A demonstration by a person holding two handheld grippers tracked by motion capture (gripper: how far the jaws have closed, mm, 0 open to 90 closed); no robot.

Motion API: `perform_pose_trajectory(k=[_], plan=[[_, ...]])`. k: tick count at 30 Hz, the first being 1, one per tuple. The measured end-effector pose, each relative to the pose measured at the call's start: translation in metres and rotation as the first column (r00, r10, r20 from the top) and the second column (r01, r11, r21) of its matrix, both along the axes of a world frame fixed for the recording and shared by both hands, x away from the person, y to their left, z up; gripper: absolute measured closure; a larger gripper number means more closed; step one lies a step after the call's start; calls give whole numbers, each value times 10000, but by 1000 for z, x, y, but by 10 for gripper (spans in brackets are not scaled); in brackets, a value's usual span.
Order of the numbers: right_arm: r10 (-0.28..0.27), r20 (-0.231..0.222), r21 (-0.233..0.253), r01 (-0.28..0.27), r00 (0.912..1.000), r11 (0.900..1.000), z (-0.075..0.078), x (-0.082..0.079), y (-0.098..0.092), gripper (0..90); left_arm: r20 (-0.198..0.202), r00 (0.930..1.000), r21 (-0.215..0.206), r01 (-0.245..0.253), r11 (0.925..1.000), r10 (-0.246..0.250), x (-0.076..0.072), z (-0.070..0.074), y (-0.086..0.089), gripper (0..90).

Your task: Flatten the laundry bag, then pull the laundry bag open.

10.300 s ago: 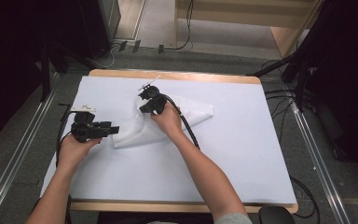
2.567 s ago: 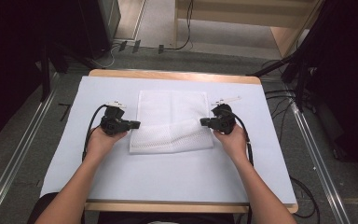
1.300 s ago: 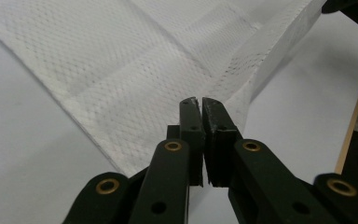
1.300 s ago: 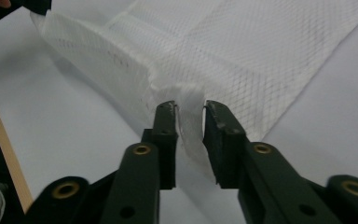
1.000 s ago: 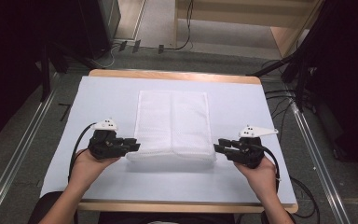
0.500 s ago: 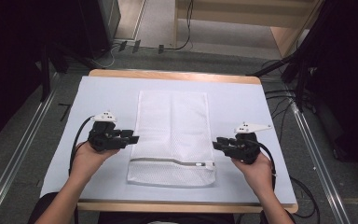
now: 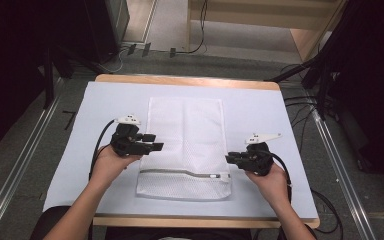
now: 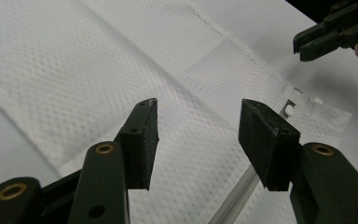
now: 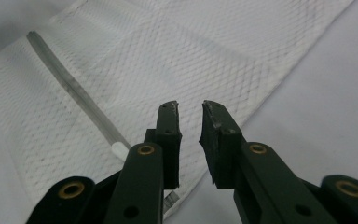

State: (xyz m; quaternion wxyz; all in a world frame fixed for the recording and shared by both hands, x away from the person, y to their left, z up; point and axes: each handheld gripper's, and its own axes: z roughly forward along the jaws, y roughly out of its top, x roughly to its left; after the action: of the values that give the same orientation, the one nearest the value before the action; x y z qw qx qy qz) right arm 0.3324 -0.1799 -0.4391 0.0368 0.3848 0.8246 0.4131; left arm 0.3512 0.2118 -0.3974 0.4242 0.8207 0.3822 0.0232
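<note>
A white mesh laundry bag (image 7: pixel 185 145) lies flat and lengthwise on the white table cover (image 7: pixel 265 115). Its grey zipper (image 7: pixel 180 173) runs across near the front end. My left gripper (image 7: pixel 155 141) hovers at the bag's left edge, open with nothing between its jaws; in the left gripper view the left gripper (image 8: pixel 198 102) looks down on the mesh (image 8: pixel 74 70). My right gripper (image 7: pixel 228 157) sits at the bag's right edge by the zipper pull (image 7: pixel 213 175). In the right gripper view its jaws (image 9: pixel 189 105) stand slightly apart over the mesh (image 9: pixel 168 56), holding nothing.
The table's wooden rim (image 7: pixel 190 80) shows at the far side. Bare white cover lies left and right of the bag. Metal rails (image 7: pixel 20 170) and cables (image 7: pixel 325 205) run on the floor beside the table.
The bag, folded in half a second ago, now lies opened out toward the near edge with its zipper showing. Both grippers have let go of it and rest at its sides.
</note>
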Motion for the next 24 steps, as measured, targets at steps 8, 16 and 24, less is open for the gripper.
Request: perform_pose_trajectory(k=[8,16,24], plan=[[310,-330,-194,-316,9990,9993,-11,-5,1,804,27,9992,68,394,9992,-394,3,-2,-19,470],[406,-462,-419,-425,9981,9982,-16,-7,4,808,-38,9967,150,805,9966,-805,4,-9,-35,463],[717,-404,-432,-734,9966,9964,-19,-13,11,837,-119,9914,367,1308,9907,-1304,5,-12,-55,454]])
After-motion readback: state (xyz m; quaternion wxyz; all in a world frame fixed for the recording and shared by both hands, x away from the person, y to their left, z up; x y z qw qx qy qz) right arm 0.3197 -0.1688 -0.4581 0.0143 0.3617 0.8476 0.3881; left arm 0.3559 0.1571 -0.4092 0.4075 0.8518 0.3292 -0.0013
